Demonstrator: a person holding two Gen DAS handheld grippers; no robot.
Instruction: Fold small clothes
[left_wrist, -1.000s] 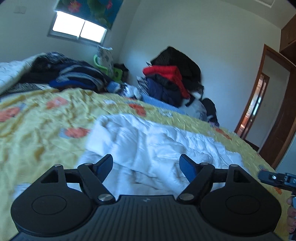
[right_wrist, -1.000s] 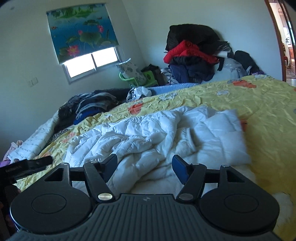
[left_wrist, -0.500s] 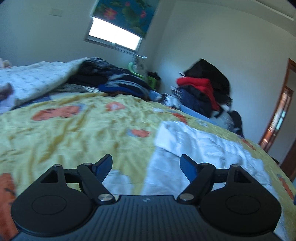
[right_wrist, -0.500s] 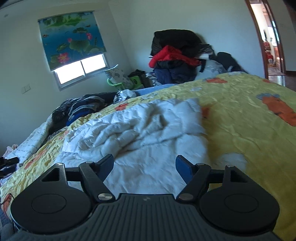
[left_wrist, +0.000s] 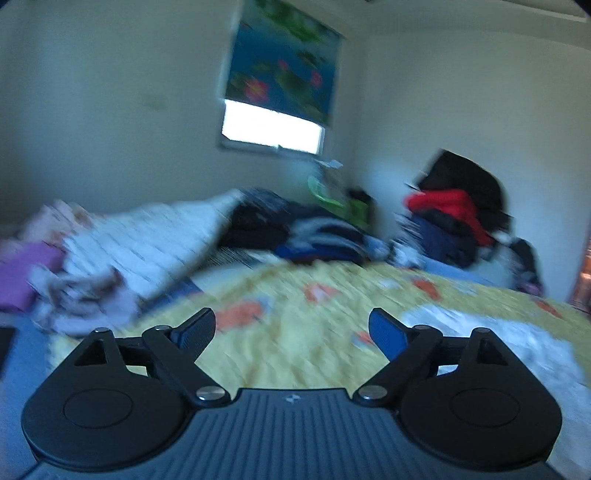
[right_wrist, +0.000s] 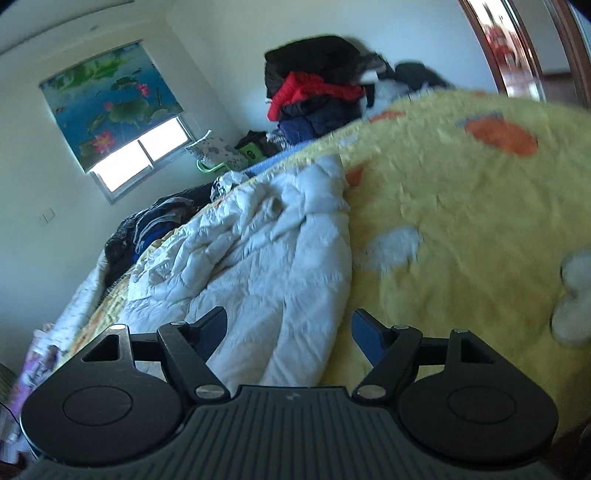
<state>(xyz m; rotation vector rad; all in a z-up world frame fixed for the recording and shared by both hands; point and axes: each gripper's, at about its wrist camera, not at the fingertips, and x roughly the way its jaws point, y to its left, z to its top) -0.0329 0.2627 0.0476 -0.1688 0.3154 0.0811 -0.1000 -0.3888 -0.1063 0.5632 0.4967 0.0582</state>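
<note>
Presently the bed with its yellow, orange-patterned bedspread (right_wrist: 461, 206) carries the crumpled white quilted garment (right_wrist: 258, 251), lying mid-bed. Left gripper (left_wrist: 291, 330), jaws just widened, holds nothing. Right gripper (right_wrist: 288, 328), jaws apart, hovers over the garment's near edge, empty.

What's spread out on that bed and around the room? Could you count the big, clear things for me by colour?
White: 1, the white garment lying crumpled on the bed.
Yellow: 1, the yellow bedspread with orange patches.
Red: 1, the red jacket in the far clothes pile.
Blue-green: 1, the flowered window blind.
Total: 4. The dark heaps are too jumbled to count.
</note>
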